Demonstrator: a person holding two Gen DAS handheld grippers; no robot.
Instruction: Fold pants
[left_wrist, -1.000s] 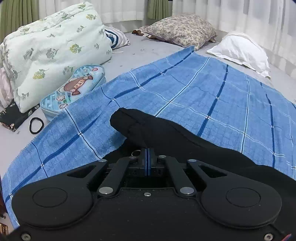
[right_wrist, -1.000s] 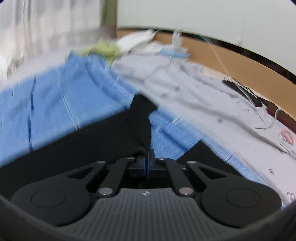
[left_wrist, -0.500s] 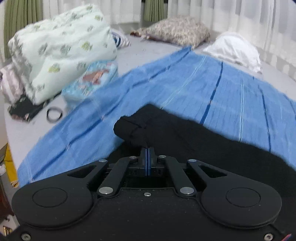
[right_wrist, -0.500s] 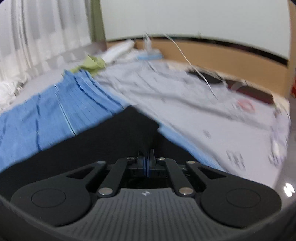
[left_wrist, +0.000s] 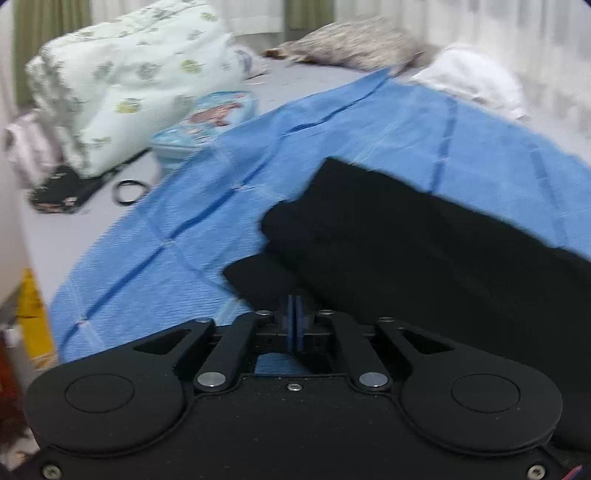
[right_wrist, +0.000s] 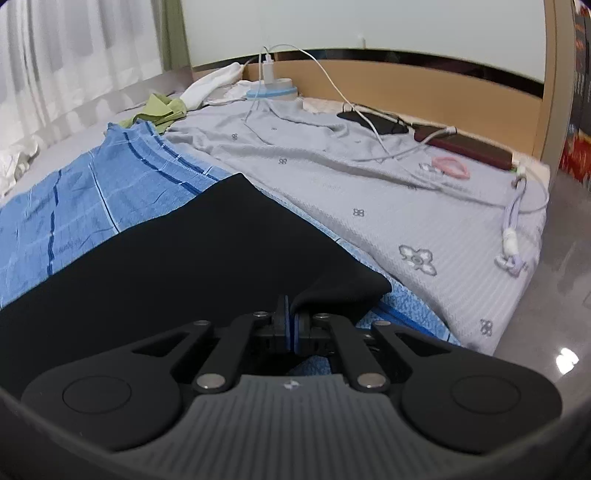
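Pants (left_wrist: 424, 240) shifted right, both tools pinching fabric

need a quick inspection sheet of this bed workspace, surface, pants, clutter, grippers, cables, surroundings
surface: blue checked blanket spread over a grey patterned sheet on the bed.
job's things: black pants lie on the blanket, one layer already folded over in the left wrist view.
clutter: rolled floral quilt, cartoon case, black hair tie, two pillows, green cloth, pink ring.
grippers: left hand-held gripper shut, grip on the cloth unclear through blur; right hand-held gripper shut on a pants edge.
cables: white charger cables trail across the sheet.
surroundings: white curtains, wooden bed board.
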